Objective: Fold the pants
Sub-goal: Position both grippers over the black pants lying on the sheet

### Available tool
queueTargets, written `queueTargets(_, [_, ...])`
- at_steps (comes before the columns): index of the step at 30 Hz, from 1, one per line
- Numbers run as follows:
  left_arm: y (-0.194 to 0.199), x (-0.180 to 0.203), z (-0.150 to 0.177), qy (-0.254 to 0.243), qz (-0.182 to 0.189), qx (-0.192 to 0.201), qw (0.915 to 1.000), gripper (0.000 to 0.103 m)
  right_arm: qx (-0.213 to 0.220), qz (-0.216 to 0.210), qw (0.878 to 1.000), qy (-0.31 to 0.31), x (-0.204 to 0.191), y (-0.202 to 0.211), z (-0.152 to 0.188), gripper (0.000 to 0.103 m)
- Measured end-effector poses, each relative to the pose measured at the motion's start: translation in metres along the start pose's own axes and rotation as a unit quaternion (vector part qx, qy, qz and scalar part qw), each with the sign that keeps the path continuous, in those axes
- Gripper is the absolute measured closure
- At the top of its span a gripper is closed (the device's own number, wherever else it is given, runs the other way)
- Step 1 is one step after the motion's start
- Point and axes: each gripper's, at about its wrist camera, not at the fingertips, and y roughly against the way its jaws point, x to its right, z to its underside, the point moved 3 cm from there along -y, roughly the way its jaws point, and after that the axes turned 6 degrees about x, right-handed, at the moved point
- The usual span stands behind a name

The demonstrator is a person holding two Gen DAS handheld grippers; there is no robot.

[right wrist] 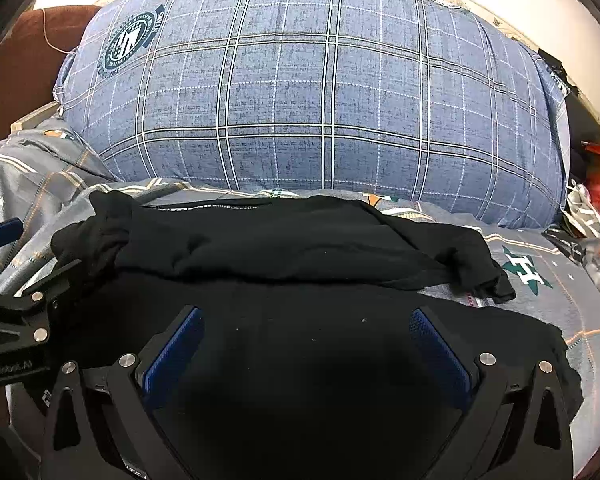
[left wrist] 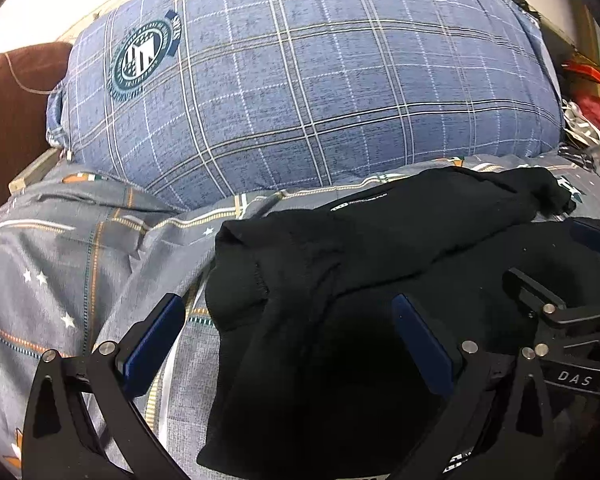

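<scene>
The black pants [left wrist: 380, 264] lie folded in layers on the grey patterned bed sheet [left wrist: 60, 264], a bunched roll along their far edge. My left gripper [left wrist: 288, 312] is open over the pants' left edge, its left finger above the sheet, its right finger above the cloth. My right gripper [right wrist: 306, 324] is open above the middle of the pants [right wrist: 284, 240], holding nothing. The right gripper also shows at the right of the left wrist view [left wrist: 548, 304]; the left gripper shows at the left edge of the right wrist view [right wrist: 16, 304].
A large blue plaid pillow [left wrist: 300, 80] stands just behind the pants. A brown cushion [left wrist: 12, 112] is at the far left. Red bags and clutter [right wrist: 596, 200] lie at the right of the bed. The sheet [right wrist: 540, 280] shows right of the pants.
</scene>
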Motion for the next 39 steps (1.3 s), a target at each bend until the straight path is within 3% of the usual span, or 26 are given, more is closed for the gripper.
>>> queueTargets(4, [0.004,-0.002,-0.003,-0.007,-0.010,0.005,0.9999,0.000,-0.002,-0.001,1.000,0.005,-0.003,0.000,0.001,0.000])
queueTargets(9, [-0.004,-0.007,-0.007,-0.004,-0.019,-0.020,0.9996,0.000,-0.020,-0.018,1.000,-0.002,-0.006,-0.006,0.005,0.000])
queueTargets(16, [-0.008,-0.011,-0.009,0.008,-0.019,-0.032,0.9993,0.000,-0.089,-0.046,0.995,-0.003,-0.014,-0.032,0.022,0.001])
queueTargets(39, [-0.010,-0.008,-0.014,0.007,-0.016,-0.035,0.9992,0.000,-0.088,-0.064,0.994,-0.016,-0.016,-0.034,0.026,0.000])
